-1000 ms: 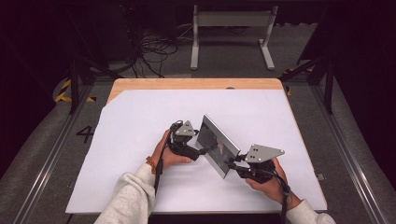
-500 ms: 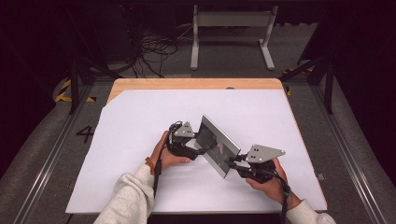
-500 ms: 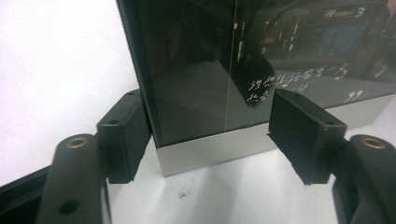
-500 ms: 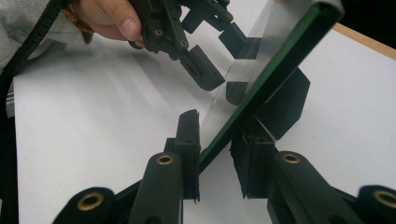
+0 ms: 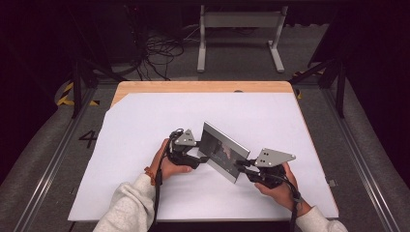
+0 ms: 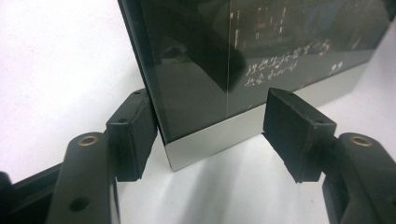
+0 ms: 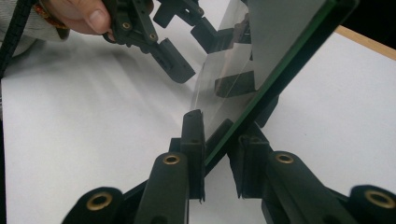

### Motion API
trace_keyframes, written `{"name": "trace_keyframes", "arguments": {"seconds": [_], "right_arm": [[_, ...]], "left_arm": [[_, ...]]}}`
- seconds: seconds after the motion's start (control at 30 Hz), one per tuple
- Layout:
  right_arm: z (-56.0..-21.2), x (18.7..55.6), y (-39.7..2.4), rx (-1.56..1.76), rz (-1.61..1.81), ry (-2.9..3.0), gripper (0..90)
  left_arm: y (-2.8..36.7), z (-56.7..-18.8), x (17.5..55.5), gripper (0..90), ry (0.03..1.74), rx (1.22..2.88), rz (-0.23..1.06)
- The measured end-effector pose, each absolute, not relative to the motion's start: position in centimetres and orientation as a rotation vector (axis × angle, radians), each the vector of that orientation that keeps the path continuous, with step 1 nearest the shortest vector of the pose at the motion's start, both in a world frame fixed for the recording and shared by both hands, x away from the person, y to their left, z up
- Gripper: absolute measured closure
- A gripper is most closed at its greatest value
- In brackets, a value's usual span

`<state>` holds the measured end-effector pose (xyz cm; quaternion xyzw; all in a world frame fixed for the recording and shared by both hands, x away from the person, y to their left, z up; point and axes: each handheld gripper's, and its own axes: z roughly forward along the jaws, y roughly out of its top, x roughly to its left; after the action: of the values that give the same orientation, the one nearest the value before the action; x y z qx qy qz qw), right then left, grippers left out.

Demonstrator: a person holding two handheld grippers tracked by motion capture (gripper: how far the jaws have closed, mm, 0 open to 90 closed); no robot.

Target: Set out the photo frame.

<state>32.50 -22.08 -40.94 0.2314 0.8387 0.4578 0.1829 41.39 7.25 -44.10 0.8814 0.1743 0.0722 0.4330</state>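
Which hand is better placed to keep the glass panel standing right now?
The right. The right gripper has its jaws clamped on the glass panel at its edge. The left gripper has just been closing; its jaws straddle the panel's other corner, one pad standing clear of it.

L gripper point(image 5: 200, 158) fingers part-closed, just been closing, gap on one side; R gripper point(image 5: 243, 166) fingers clamped

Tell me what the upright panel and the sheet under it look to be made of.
Panel: likely glass or clear acrylic, glossy; it mirrors the gripper and shows a greenish edge in the right gripper view. A matte silver band, maybe metal, runs along its bottom. White sheet: matte, paper or thin plastic, laid over a light wooden tabletop.
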Motion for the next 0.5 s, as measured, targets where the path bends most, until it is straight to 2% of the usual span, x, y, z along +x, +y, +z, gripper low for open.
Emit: {"name": "trace_keyframes", "arguments": {"seconds": [0.5], "right_arm": [[-41.3,32.7,-22.0,0.692,1.276,2.351,72.7]], "left_arm": [[8.5,-43.8,39.1,43.3,0.435,2.220,0.252]]}}
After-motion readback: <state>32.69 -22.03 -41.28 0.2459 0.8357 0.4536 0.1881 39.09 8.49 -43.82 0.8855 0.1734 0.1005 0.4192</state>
